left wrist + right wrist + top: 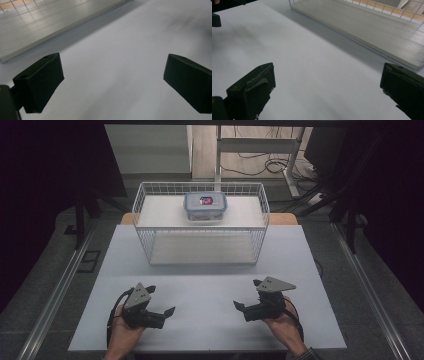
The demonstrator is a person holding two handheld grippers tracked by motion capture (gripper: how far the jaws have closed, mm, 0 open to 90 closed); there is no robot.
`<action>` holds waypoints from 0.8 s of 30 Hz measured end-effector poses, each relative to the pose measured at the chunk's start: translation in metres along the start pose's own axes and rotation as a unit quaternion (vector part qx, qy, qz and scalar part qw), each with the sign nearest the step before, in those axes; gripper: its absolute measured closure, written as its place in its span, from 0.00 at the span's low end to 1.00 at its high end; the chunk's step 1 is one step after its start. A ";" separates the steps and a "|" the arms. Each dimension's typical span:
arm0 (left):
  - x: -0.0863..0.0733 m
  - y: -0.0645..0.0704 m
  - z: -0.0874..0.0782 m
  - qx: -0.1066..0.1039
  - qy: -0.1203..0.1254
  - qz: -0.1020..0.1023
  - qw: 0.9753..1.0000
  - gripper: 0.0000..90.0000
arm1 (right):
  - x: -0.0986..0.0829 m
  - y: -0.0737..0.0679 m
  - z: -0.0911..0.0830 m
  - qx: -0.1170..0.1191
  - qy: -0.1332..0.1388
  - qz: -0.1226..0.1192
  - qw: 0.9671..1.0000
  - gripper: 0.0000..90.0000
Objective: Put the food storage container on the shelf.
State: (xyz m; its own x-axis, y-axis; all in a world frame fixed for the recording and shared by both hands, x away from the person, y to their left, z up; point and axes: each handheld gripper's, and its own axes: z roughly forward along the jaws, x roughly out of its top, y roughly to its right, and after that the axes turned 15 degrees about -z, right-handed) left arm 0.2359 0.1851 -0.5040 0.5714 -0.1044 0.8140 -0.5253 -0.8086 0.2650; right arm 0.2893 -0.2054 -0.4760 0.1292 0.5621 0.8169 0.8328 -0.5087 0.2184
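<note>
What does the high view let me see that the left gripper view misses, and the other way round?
The high view takes in the lidded container on the upper level of the white wire basket, both of the person's hands, and the right hand-held gripper, open.

The left gripper view gives a close look between the left hand-held gripper and its wide-apart black jaws, with bare tabletop between them.

Both show the white table and the basket's base board.

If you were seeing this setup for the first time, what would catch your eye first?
Most likely the white wire basket at the table's far middle, with a blue-rimmed lidded food container inside, toward its back. Next, the left gripper and right gripper near the front edge, jaws open and facing each other over bare tabletop.
</note>
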 end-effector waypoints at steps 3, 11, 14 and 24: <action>-0.003 -0.002 -0.003 0.003 -0.001 -0.002 1.000 0.03 | -0.004 0.001 -0.004 -0.003 -0.003 0.003 1.000 0.00; -0.009 -0.005 -0.009 0.012 -0.003 -0.004 1.000 0.03 | -0.014 0.003 -0.013 -0.013 -0.009 0.008 1.000 0.00; -0.012 -0.009 -0.011 0.017 -0.005 -0.008 1.000 0.02 | -0.021 0.007 -0.017 -0.019 -0.013 0.014 1.000 0.00; -0.020 -0.020 -0.016 0.029 -0.014 -0.024 0.999 0.02 | -0.041 0.017 -0.028 -0.031 -0.031 0.036 0.998 0.00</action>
State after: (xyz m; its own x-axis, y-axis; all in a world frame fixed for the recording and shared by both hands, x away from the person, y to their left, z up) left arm 0.2248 0.2123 -0.5179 0.6128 -0.0813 0.7860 -0.4600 -0.8455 0.2712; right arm 0.2835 -0.2557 -0.4910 0.2223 0.5614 0.7972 0.7858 -0.5872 0.1944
